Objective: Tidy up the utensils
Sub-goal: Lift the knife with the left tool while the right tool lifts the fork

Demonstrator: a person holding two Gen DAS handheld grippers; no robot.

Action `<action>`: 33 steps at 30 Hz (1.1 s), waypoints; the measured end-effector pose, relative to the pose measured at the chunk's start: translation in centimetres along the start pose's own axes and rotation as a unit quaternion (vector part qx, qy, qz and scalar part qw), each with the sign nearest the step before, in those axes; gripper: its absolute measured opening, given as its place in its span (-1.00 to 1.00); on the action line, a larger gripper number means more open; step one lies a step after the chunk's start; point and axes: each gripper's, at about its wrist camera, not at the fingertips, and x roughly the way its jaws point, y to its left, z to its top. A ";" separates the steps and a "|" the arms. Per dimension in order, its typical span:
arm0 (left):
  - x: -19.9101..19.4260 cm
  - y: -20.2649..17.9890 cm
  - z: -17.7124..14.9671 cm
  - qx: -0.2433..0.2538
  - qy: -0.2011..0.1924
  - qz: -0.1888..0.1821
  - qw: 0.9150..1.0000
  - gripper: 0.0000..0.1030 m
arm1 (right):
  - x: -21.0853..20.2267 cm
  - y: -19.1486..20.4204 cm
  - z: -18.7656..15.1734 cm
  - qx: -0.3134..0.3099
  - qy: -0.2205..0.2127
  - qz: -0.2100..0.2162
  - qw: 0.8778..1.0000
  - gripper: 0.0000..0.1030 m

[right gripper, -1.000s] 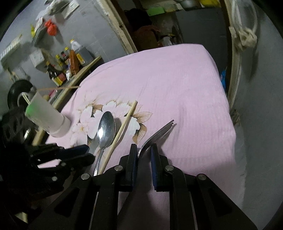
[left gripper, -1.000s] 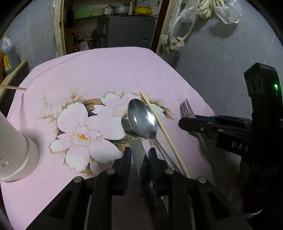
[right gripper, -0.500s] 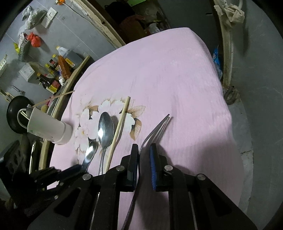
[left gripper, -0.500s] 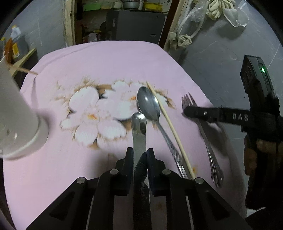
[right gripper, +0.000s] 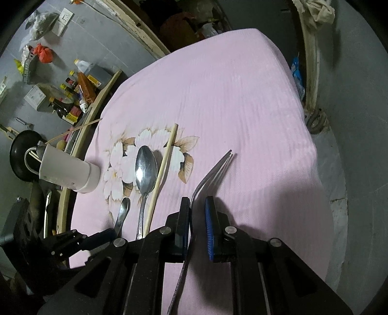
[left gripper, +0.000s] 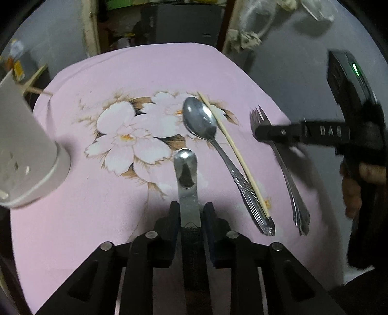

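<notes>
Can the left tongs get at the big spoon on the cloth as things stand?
Probably not yet: the left tongs, jaws opening, have a knife between them. The spoon itself lies uncovered just beside them, a chopstick along its far side.

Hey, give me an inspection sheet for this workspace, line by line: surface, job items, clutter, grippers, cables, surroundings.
Surface: pink cloth with a flower print, covering the table.
Job's things: spoon and chopstick lying side by side; fork; flat metal utensil; white holder with a chopstick in it.
Clutter: nothing seen on the cloth.
Grippers: left gripper has the flat metal utensil between its jaws, which are opening; right gripper is around the fork, whose handle end rests on the cloth.
Cables: nothing seen.
Surroundings: bottles on a side shelf, grey walls, a rag.
</notes>
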 end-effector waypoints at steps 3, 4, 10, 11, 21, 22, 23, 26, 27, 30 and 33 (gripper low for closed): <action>0.2 -0.8 0.3 0.014 0.009 0.021 1.000 -0.55 | 0.2 0.0 0.1 0.012 0.006 -0.002 1.000 -0.78; 0.3 -1.0 0.4 0.015 0.011 0.028 0.999 -0.55 | 0.2 0.1 0.1 0.018 0.006 -0.006 1.000 -0.78; 0.0 -0.4 0.2 -0.011 -0.005 0.027 1.000 -0.70 | -0.1 1.5 -0.8 0.010 -0.017 -0.034 0.999 -0.94; -0.1 -0.2 0.2 -0.020 -0.010 0.019 1.000 -0.70 | -0.3 1.8 -1.2 0.010 -0.027 -0.036 0.999 -0.95; -5.3 1.9 -1.2 -0.083 -0.133 -0.006 0.988 -0.70 | -7.0 5.6 -3.6 -0.030 -0.169 -0.011 0.985 -0.95; -6.0 2.2 -1.1 -0.084 -0.147 -0.005 0.985 -0.70 | -7.8 6.3 -3.6 -0.039 -0.184 -0.015 0.982 -0.95; -6.8 2.5 -1.0 -0.085 -0.162 -0.004 0.983 -0.70 | -8.3 6.8 -3.6 -0.044 -0.194 -0.018 0.980 -0.95; -9.3 3.4 -1.0 -0.085 -0.198 0.001 0.976 -0.70 | -9.9 8.9 -3.7 -0.066 -0.220 -0.026 0.973 -0.95; -10.0 3.7 -1.0 -0.085 -0.208 0.003 0.974 -0.70 | -10.2 9.6 -3.7 -0.072 -0.225 -0.028 0.971 -0.95; -12.3 5.0 -0.6 -0.085 -0.235 0.005 0.968 -0.70 | -11.4 12.0 -3.7 -0.087 -0.240 -0.030 0.966 -0.95; -14.5 6.2 -0.7 -0.082 -0.255 0.007 0.963 -0.70 | -12.4 14.6 -3.5 -0.100 -0.257 -0.028 0.961 -0.95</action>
